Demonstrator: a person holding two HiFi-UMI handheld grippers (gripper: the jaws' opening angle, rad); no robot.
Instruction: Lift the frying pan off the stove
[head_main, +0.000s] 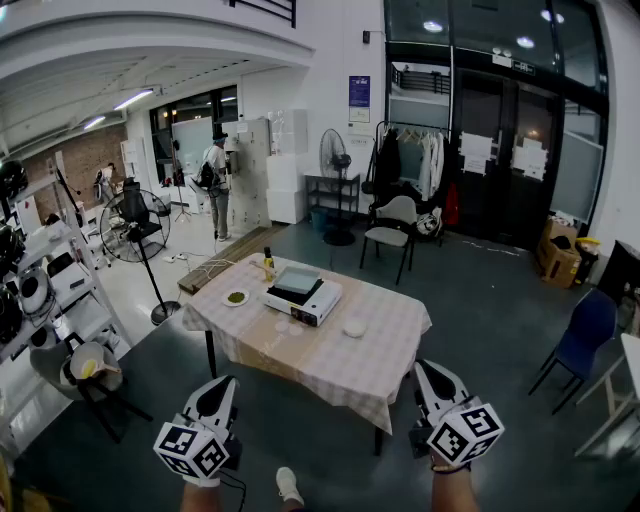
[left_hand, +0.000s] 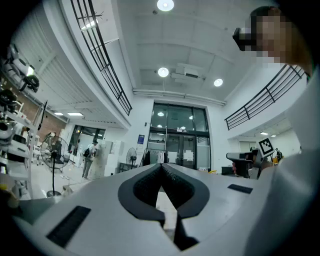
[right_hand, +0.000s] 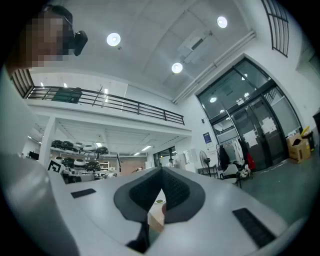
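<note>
Out in the room stands a table (head_main: 330, 375) under a checked cloth, and on it a white stove (head_main: 303, 296) carries a dark flat frying pan (head_main: 297, 282). Both grippers are held low and near me, well short of the table. My left gripper (head_main: 222, 384) points up and forward with its jaws shut and nothing between them. My right gripper (head_main: 426, 368) is likewise shut and empty. In the left gripper view the left gripper (left_hand: 161, 165) has its pads meeting at the tip. The right gripper view shows the right gripper (right_hand: 161, 170) with its tips together too.
On the table are a small plate with something green (head_main: 236, 297), a bottle (head_main: 268, 264) and a white bowl (head_main: 354, 327). A standing fan (head_main: 133, 226) and shelves (head_main: 40, 290) are at the left. A blue chair (head_main: 583, 335) stands at the right and a grey chair (head_main: 392, 226) behind the table.
</note>
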